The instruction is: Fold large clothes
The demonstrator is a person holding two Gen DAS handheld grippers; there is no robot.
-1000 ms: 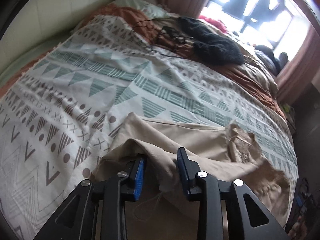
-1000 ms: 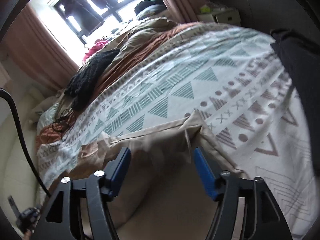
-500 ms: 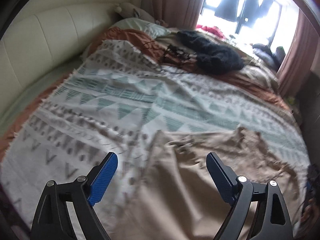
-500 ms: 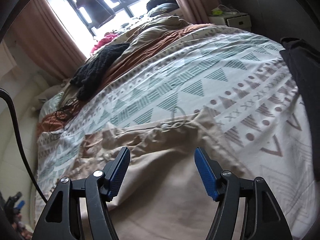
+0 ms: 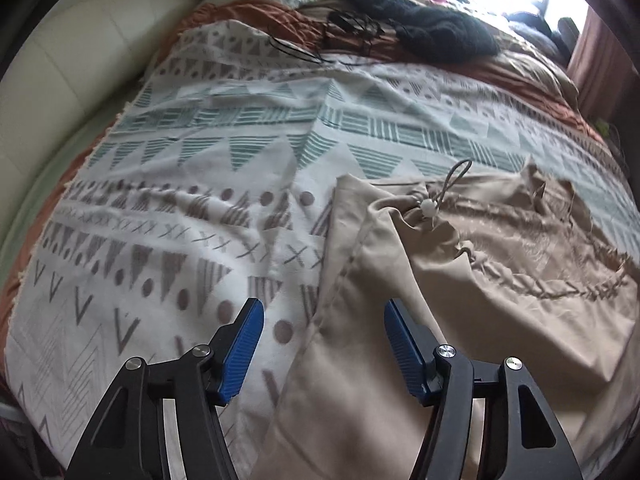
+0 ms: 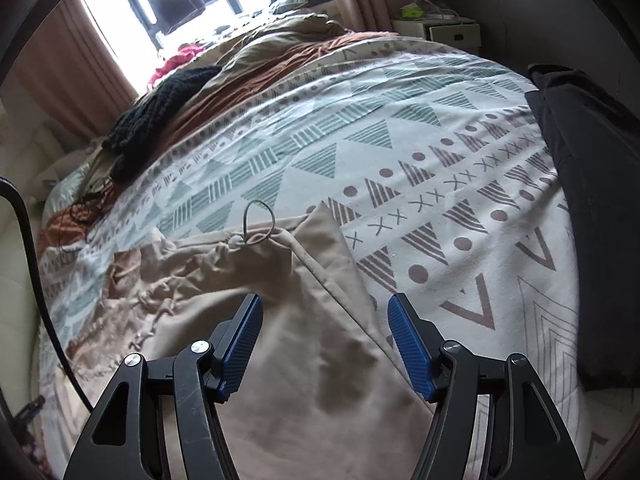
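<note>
The beige garment (image 5: 460, 300) lay on the patterned bedspread (image 5: 180, 200). Left gripper (image 5: 324, 344) and right gripper (image 6: 325, 342) hovered above it, fingers apart.

Both grippers are hanging w/ jaws spread wide, nothing between the pads. Left gripper (image 5: 324, 344) is sitting over the edge of the tan garment (image 5: 500, 280); to its left the patterned blanket (image 5: 180, 200) is lying flat, giving open room across to the cream headboard (image 5: 60, 80), which is walling off that side. Right gripper (image 6: 325, 344) is hovering over the garment (image 6: 280, 340) too; bare blanket (image 6: 440, 160) is stretching ahead and to its right. A dark cloth (image 6: 592, 200) is blocking the right edge. The drawstring loop (image 6: 258, 220) is lying ahead as a snag. Farther back, a black knit (image 5: 432, 32) & tangled cords (image 5: 352, 28) are cluttering the way.
</note>
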